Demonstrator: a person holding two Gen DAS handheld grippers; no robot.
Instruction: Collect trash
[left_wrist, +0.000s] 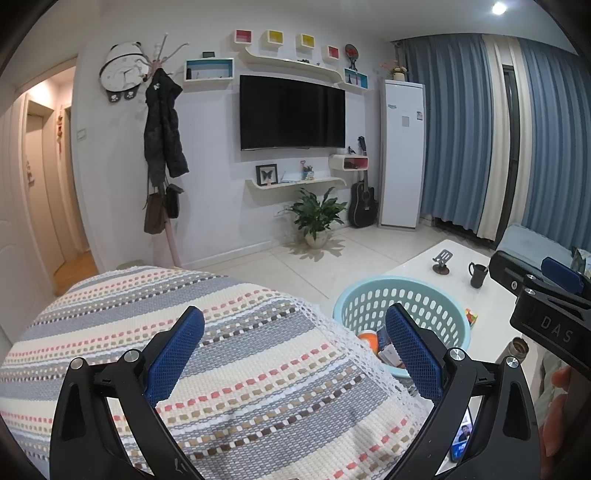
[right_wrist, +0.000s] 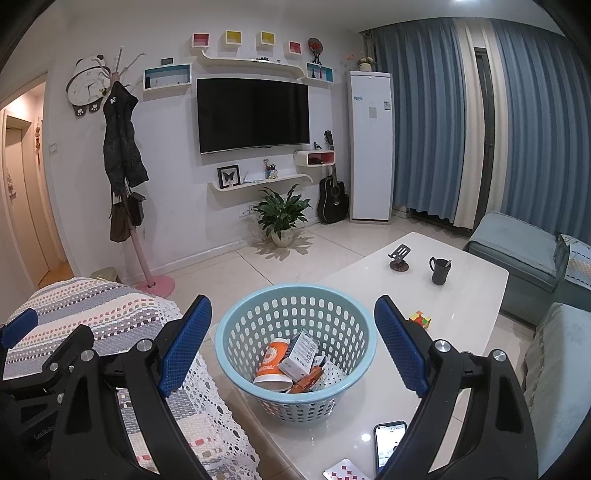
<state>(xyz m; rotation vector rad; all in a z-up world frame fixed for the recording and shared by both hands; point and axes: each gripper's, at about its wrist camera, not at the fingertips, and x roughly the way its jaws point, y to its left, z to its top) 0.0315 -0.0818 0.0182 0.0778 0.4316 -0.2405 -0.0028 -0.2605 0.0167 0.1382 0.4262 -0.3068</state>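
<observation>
Left gripper (left_wrist: 295, 354): jaws spread wide, nothing between the blue textured pads (left_wrist: 176, 354). It hangs above a striped woven cover with a lace edge (left_wrist: 221, 332), grey, cream and coral bands, which fills the space under and ahead of it.

Right gripper (right_wrist: 293, 350): jaws also spread wide and empty. Directly ahead of it and framed between its two fingers stands the round light-blue perforated plastic basket (right_wrist: 295, 325), resting on the glossy white table (right_wrist: 461, 295).

Trash is inside the basket: an orange-and-white paper cup (right_wrist: 273, 365) lying on its side, a small white carton with printed blue text (right_wrist: 300, 353) leaning on the cup, an orange wrapper (right_wrist: 306, 380) below the carton, and a white dotted piece (right_wrist: 332, 374) to the right. None of it touches either gripper.

From the left wrist view the same basket (left_wrist: 402, 299) sits to the right of the left gripper, partly hidden behind its right finger; the cup's orange rim (left_wrist: 369, 339) shows just inside.

Other items on the table, relative to the right gripper:
- multicoloured puzzle cube (right_wrist: 421, 319), just beyond the right finger
- black mug (right_wrist: 440, 271), farther ahead and right
- dark phone stand (right_wrist: 399, 258), left of the mug
- smartphone with lit screen (right_wrist: 388, 443), close under the right finger
- patterned card (right_wrist: 343, 470) at the near table edge

The left gripper's body appears at the far left of the right wrist view (right_wrist: 22, 328), beside the cover.
</observation>
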